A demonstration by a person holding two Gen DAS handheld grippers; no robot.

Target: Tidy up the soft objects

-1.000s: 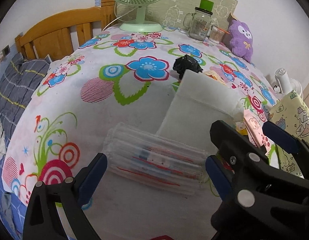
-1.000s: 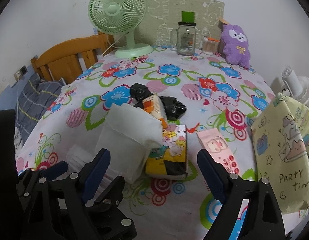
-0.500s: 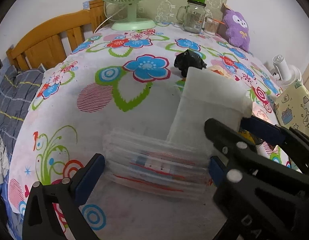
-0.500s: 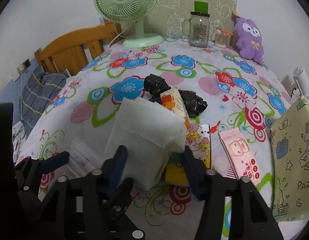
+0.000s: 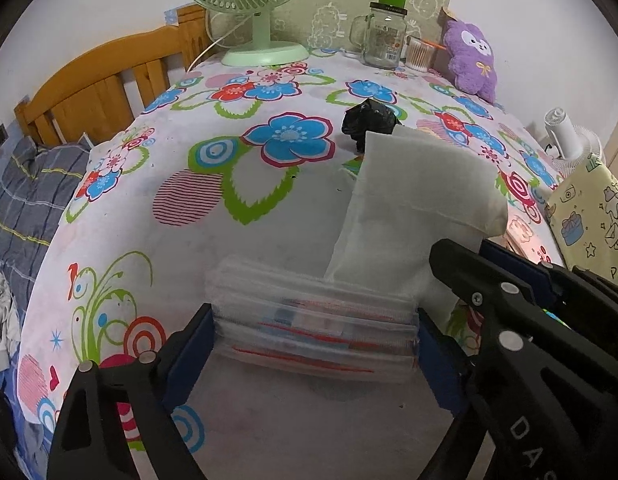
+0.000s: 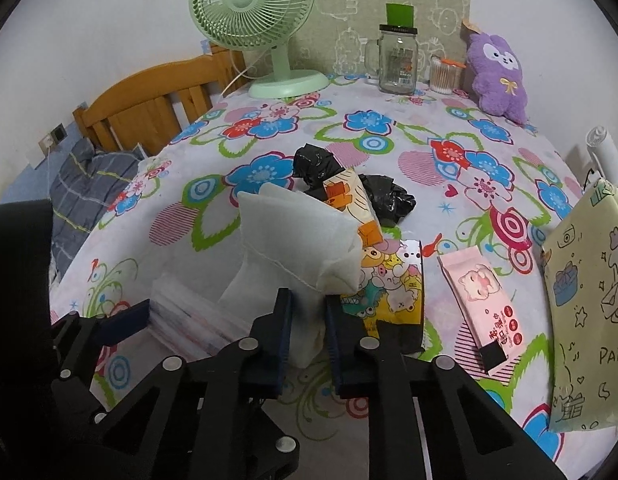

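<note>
Your right gripper clamps the white pouch, low centre. Your left gripper is closing around the bag stack, long axis spanning jaw to jaw.

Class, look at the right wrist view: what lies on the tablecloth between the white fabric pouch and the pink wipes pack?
In the right wrist view, a cartoon-printed yellow packet lies flat between the white fabric pouch and the pink wipes pack. The pouch partly overlaps its left edge.

Even, soft indoor light falls on the flowered tablecloth, leaving only faint shadows and no glare. Both fisheye views bend strongly at the dark-cornered edges; focus stays sharp.
</note>
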